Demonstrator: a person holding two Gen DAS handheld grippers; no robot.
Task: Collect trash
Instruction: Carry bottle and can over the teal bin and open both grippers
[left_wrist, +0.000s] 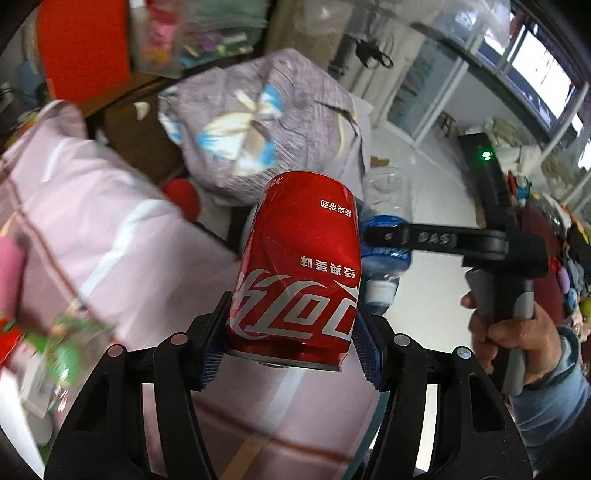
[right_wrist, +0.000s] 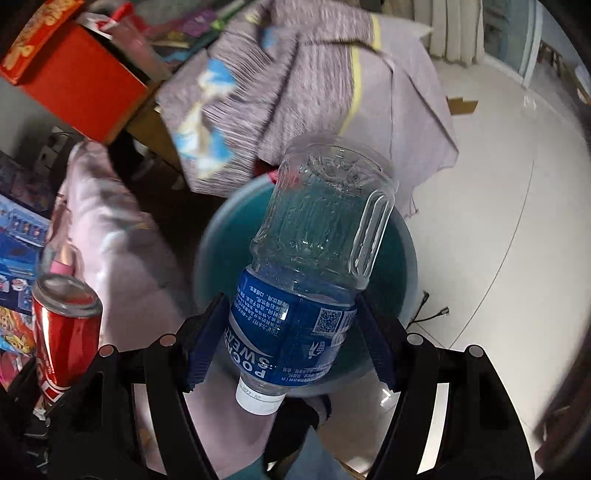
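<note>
holding one piece of trash apiece: left gripper (left_wrist: 291, 343) has its jaws clamped on a dented red can (left_wrist: 299, 266), right gripper (right_wrist: 291, 339) grips an empty capped bottle (right_wrist: 306, 273) by its blue label, neck toward the camera, so pickup looks done and the drop is left. teal bin (right_wrist: 399, 258) sits on the floor right under the bottle, near a pink quilt (right_wrist: 122, 236) at left and a bundled grey quilt (right_wrist: 303, 74) beyond; the rim looks unobstructed, can off to the bin's left.
</note>
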